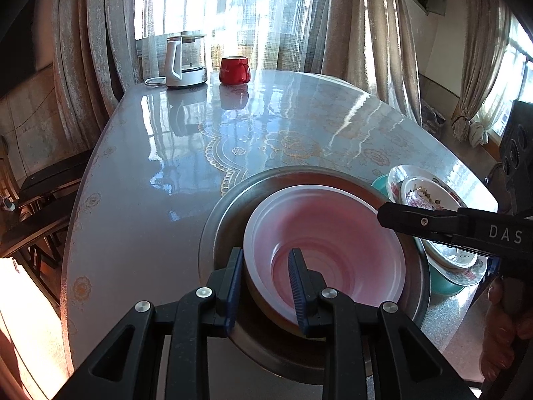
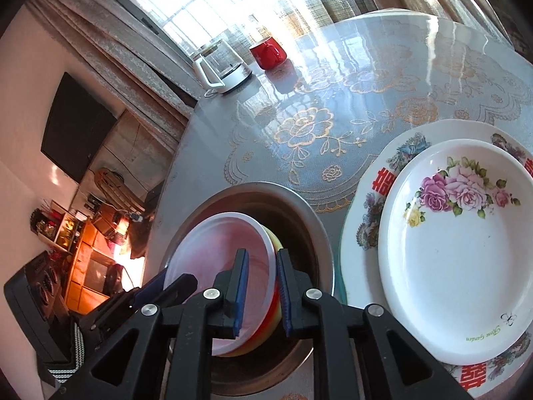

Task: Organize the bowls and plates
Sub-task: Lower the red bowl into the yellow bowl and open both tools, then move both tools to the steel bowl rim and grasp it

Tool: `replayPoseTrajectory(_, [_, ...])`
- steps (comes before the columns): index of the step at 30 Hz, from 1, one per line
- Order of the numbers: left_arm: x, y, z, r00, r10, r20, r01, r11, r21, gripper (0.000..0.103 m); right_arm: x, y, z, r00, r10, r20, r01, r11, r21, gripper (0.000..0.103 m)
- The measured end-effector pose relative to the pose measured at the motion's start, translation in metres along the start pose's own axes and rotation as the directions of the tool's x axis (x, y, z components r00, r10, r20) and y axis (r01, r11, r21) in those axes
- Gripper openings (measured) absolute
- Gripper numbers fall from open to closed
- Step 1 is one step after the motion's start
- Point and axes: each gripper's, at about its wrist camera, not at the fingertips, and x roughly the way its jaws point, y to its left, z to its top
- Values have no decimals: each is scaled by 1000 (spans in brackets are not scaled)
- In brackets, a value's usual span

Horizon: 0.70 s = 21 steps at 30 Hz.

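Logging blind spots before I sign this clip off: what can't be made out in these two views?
- Pink plastic bowl: near rim hidden by left claw, left view.
- Round metal basin: bottom covered by the bowl, both views.
- Flowered white plates: cut off at the frame edge, right view.

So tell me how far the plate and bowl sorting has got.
Done: the rose plate sits stacked on the larger patterned plate. In hand: both tools, left tool and right tool, grip opposite rims of the pink bowl, tilted inside the metal basin. Left: seating that bowl flat.
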Motion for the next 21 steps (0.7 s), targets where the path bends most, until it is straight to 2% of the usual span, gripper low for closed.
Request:
replayPoseTrajectory(5, [-8,0,1,1000,-20,19,21,1000,-23,49,-16,3,-3,999,-24,44,25,999,-28,29])
replayPoseTrajectory(8, [-16,-4,2,999,-5,43,6,1000,-14,60,-22,0,-6,999,-28,45,29,999,-20,30])
replayPoseTrajectory(12, [-24,-5,3,998,6,61,-6,1000,1,64,-24,-5,-9,999,-33,40,33,999,-1,31])
replayPoseTrajectory(14, [-26,-4,3,997,18,72,-18,1000,-3,73,-25,-6,-10,999,-32,43,32,999,6,31])
replayPoseTrajectory(21, [-32,9,-1,995,34,92,-28,998,-62,92,-33,-12,-16,998,-50,44,48,998,41,36])
